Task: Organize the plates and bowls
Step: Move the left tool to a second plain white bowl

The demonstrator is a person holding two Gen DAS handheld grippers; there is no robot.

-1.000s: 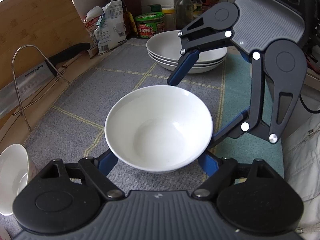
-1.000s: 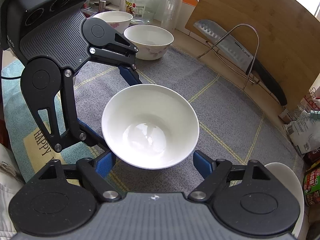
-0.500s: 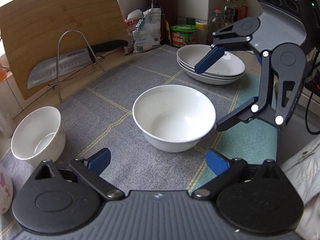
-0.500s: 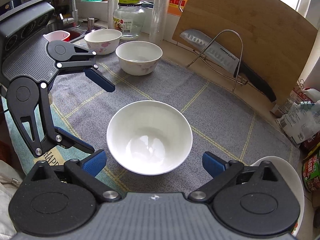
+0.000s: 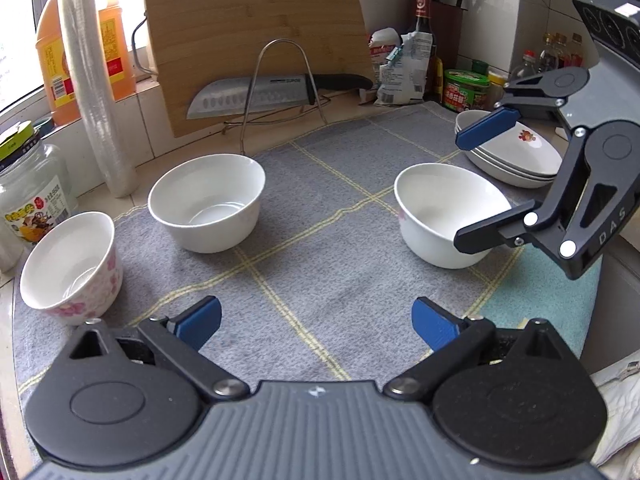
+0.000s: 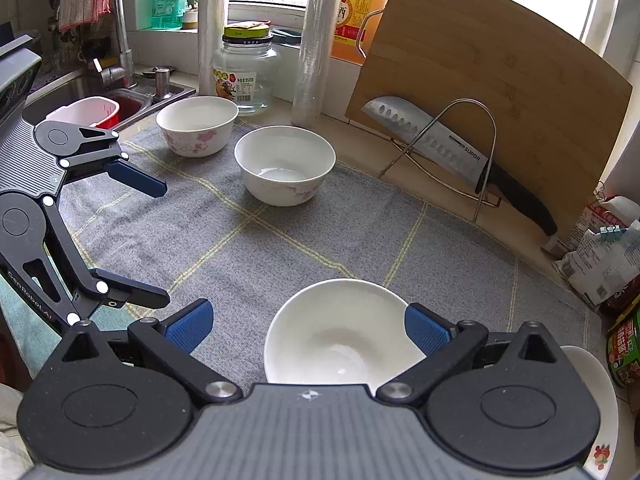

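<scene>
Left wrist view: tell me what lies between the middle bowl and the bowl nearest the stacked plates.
Nothing stands between the middle bowl and the near bowl: only bare grey mat with yellow lines, shown in the left wrist view.

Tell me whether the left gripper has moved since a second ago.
Yes. The left gripper has backed away leftward from the plain white bowl that sat between its jaws; its jaws have just been opening, empty.

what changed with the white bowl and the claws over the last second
Both claws let go of the white bowl, which now sits on the grey mat. The left claw and right claw, jaws just opened wide, have backed away empty. The other bowls, plate stack and knife stayed put.
</scene>
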